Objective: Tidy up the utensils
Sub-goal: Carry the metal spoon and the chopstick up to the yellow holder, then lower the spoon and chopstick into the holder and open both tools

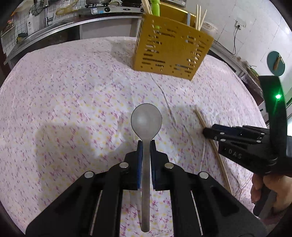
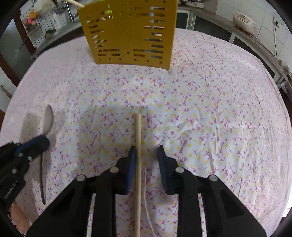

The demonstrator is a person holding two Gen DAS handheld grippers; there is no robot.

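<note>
While both grippers are working low over the floral tablecloth (image 2: 209, 113), the left gripper (image 1: 146, 145) is clamping a metal spoon (image 1: 146, 120) by the neck; its blue pads (image 1: 139, 156) are pressing on either side of the handle, the bowl is pointing forward toward the far edge of the table, and the handle is running back between the fingers; whether the spoon is resting on the cloth or raised above it cannot be told.

In the right wrist view the right gripper (image 2: 147, 151) is standing with its jaws apart around a wooden chopstick (image 2: 138, 164); the stick is lying flat on the cloth, close against the left pad (image 2: 132, 160) and apart from the right one; its tip is pointing toward the far edge.

Near the far edge a yellow slotted utensil holder (image 2: 127, 32) is standing on the cloth; in the left wrist view more chopsticks (image 1: 199, 16) and a green utensil (image 1: 155, 11) are sticking up out of it.

Beyond the far edge a steel kitchen counter (image 1: 54, 31) is running; a white rice cooker (image 2: 244, 20) is sitting on a ledge at the far right.
</note>
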